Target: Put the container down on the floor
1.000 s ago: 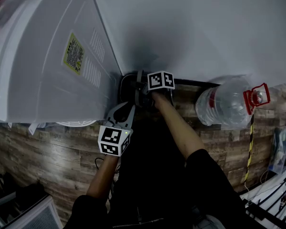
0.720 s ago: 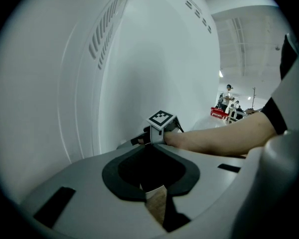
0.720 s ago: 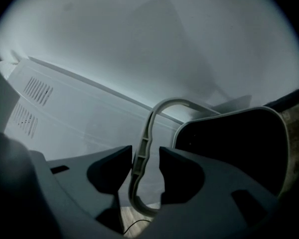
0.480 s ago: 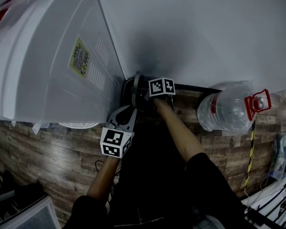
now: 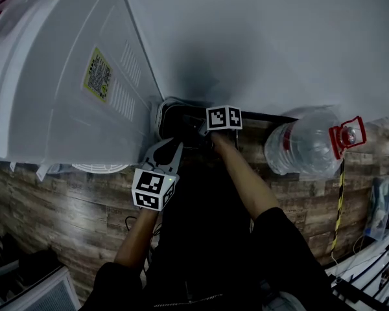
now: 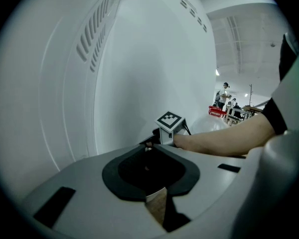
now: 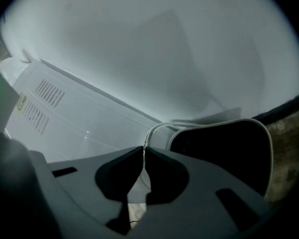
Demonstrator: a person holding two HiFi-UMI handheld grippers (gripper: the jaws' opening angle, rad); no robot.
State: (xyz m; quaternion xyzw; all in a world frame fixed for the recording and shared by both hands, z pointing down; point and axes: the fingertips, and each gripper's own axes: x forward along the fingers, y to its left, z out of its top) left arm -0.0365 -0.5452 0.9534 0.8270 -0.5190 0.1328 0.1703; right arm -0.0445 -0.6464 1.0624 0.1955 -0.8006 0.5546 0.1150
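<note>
Just closed: right gripper (image 7: 143, 151) jaws, now a narrow pinch on the container (image 5: 176, 116) rim, upper centre of head view, beside white appliance (image 5: 65, 76). Left gripper (image 6: 149, 147) shut, empty. Probably resting on floor (image 5: 65, 193); next, release.

Indoor mock-up room in a big hall: wood-plank floor (image 5: 71, 199), white wall (image 5: 279, 37), white appliance (image 5: 58, 76), water jug (image 5: 305, 149), distant people (image 6: 225, 96).

A clear water bottle (image 5: 301, 149) lies on the wood-pattern floor (image 5: 71, 199) by the wall (image 5: 279, 37), well apart from a white appliance (image 5: 52, 89).
</note>
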